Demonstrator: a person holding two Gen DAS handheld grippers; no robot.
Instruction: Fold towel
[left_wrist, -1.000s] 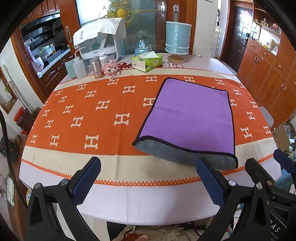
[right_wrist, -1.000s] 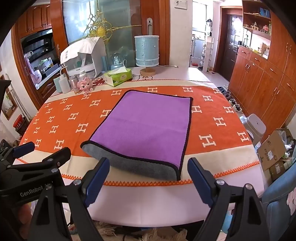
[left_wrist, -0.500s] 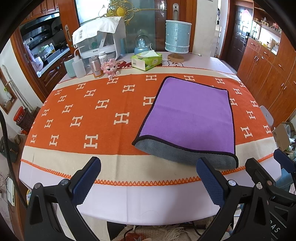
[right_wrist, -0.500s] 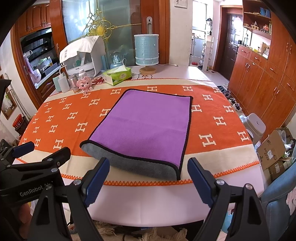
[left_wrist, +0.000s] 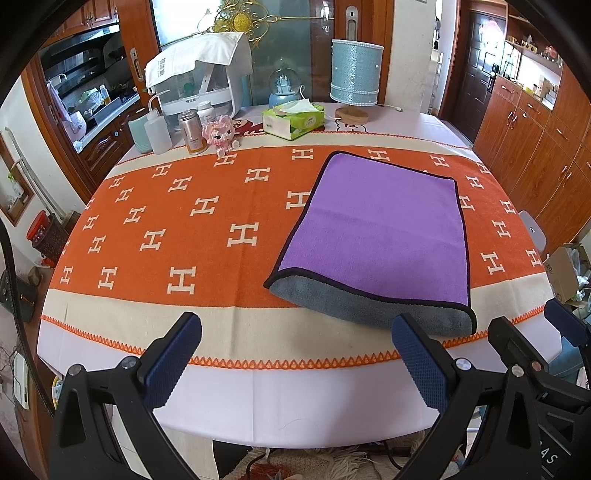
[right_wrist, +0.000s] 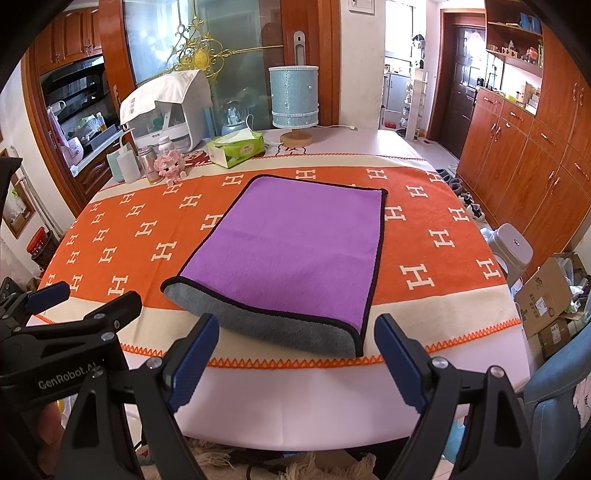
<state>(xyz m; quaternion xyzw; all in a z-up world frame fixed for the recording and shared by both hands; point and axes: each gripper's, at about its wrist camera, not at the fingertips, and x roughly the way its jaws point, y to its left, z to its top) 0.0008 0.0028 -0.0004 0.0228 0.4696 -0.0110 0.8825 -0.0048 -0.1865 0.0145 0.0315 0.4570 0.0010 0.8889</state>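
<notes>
A: Purple pile on top, grey underneath: from the left wrist view the towel (left_wrist: 380, 236) lies already doubled on the orange cloth (left_wrist: 177, 225), right of the bench (left_wrist: 303, 402) middle, with its grey fold rounded along the edge nearest us. The left gripper (left_wrist: 295, 354) hangs short of that edge, fingers (left_wrist: 173, 354) spread wide and holding nothing.

B: So which corner does it take?

A: I would say the near left corner of the towel, where the black trim curls over the grey. Come in low, slide one finger under both layers, and pinch close to the trim so the top layer does not slip off the lower one.

B: And the right wrist view?

A: There the towel (right_wrist: 295, 251) sits almost straight ahead, and the right gripper (right_wrist: 295, 354) is just short of its near edge, fingers (right_wrist: 399, 354) likewise wide apart and empty. The left tool shows beside it, lower left of the towel.

B: Same grip?

A: Yes, on the near right corner. Then, in my judgement, lift both corners together, level, carry them to the far edge of the towel and match the trim before letting go. The tissue box (right_wrist: 236, 149) and lamp (right_wrist: 294, 105) stand well beyond that far edge, so they should not interfere.
</notes>
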